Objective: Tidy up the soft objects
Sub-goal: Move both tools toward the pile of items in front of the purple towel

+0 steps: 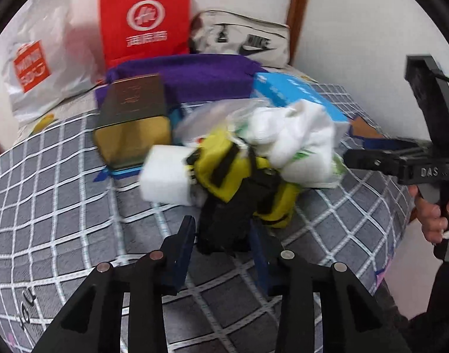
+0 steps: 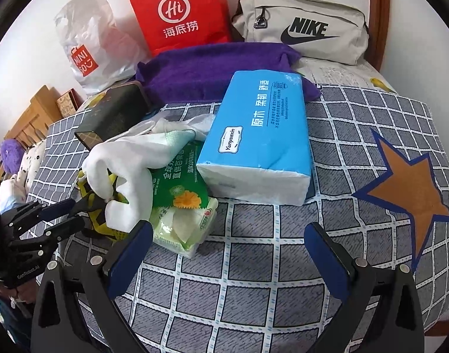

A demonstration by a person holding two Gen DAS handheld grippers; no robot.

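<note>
My left gripper (image 1: 223, 232) is shut on a black and yellow fabric item (image 1: 239, 188) and holds it over the checked bed cover (image 1: 62, 206). A white sponge block (image 1: 165, 173) hangs beside it, blurred. A white cloth (image 1: 295, 135) lies over a green wet-wipe pack (image 2: 183, 206); the cloth also shows in the right wrist view (image 2: 130, 158). A blue tissue pack (image 2: 259, 138) lies behind. My right gripper (image 2: 228, 244) is open and empty, in front of the wipe pack. The left gripper shows at the left edge of the right wrist view (image 2: 77, 210).
A purple towel (image 2: 212, 67), a gold and black tin box (image 1: 133, 120), a red paper bag (image 2: 180, 14), a white plastic bag (image 2: 89, 38) and a grey Nike pouch (image 2: 303, 26) stand at the back by the wall. An orange star patch (image 2: 407, 185) is on the cover.
</note>
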